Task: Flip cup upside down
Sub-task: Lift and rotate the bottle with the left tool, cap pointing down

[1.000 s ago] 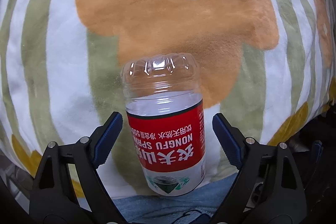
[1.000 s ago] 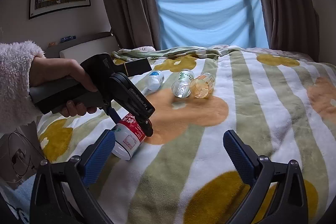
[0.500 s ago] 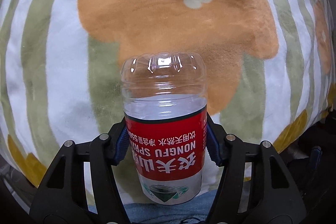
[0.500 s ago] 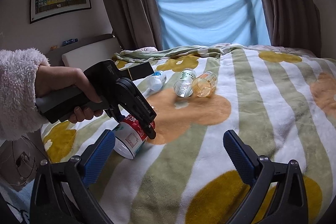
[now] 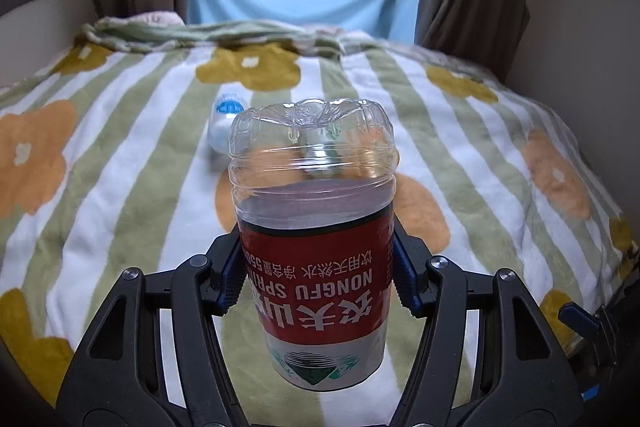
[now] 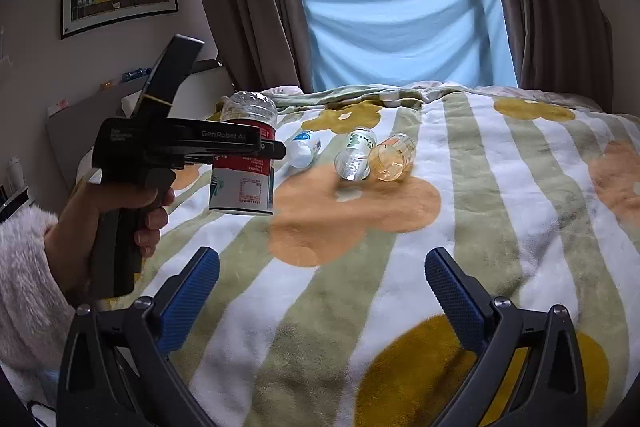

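1. Left wrist view: left gripper [image 5: 318, 277] is pinched on the cup [image 5: 316, 247], a cut-off clear plastic bottle with a red label. Blue pads press the label band from both sides.
2. Cup orientation: moulded closed base is on top, label text reads inverted, open rim points down. Judged already upside down while held.
3. Right wrist view: cup [image 6: 244, 163] hangs in the air above the blanket [image 6: 460, 227], at the near-left part of the bed; a gap shows between its lower rim and the fabric. Left gripper [image 6: 276, 149] holds it roughly level, with the hand [image 6: 120, 219] on the grip.
4. Right gripper [image 6: 322, 291]: jaws spread wide, nothing between them, low over the blanket and well apart from the cup.
5. Other items lie on their sides further up the bed: a white bottle piece with blue print [image 6: 302, 149], a clear cup with green print [image 6: 356, 155], an amber cup [image 6: 392, 157]. None are touched.
6. Progress judgement: grasp, lift and turning look done. Left to do: lower the cup rim-down onto the blanket, check it stands, open the jaws.
7. Risk note: soft plush surface may let the light cup tip on release.
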{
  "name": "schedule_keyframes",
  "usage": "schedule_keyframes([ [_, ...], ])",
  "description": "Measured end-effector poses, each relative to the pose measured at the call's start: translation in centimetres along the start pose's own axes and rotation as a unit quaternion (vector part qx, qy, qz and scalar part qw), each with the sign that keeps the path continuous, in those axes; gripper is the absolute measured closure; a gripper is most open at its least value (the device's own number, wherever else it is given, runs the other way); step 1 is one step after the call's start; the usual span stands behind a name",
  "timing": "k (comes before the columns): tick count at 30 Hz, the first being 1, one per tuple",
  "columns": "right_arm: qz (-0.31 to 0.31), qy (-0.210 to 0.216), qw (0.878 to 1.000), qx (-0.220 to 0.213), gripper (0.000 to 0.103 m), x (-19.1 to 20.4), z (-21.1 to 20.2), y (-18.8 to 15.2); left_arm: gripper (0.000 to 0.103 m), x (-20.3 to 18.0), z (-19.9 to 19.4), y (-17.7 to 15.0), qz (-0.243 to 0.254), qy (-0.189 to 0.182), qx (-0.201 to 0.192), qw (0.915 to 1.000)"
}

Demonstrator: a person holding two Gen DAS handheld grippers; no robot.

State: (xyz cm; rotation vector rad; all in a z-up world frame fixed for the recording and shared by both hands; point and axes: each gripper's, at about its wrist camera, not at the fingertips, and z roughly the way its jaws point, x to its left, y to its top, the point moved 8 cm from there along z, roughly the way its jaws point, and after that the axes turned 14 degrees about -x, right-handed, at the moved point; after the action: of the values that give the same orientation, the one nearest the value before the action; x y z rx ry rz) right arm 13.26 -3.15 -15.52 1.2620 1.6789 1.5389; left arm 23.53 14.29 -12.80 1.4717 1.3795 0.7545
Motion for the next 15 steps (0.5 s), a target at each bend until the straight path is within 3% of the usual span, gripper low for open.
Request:
schedule_keyframes([
  [2, 0.006, 0.002, 1.000, -0.001, 0.000, 0.1, 0.0, -0.2, 0.045, 0.1, -1.1, 0.1, 0.019, 0.010, -0.036, 0.9991],
  [5, 0.013, 0.005, 1.000, -0.002, 0.000, 0.3, 0.0, -0.4, 0.045, 0.0, -1.8, -0.9, 0.031, 0.020, -0.043, 0.9984],
  [15, 0.025, 0.003, 1.000, 0.003, 0.000, -0.3, 0.2, -0.8, 0.045, 1.6, 1.3, -6.2, 0.012, 0.030, 0.044, 0.9985],
])
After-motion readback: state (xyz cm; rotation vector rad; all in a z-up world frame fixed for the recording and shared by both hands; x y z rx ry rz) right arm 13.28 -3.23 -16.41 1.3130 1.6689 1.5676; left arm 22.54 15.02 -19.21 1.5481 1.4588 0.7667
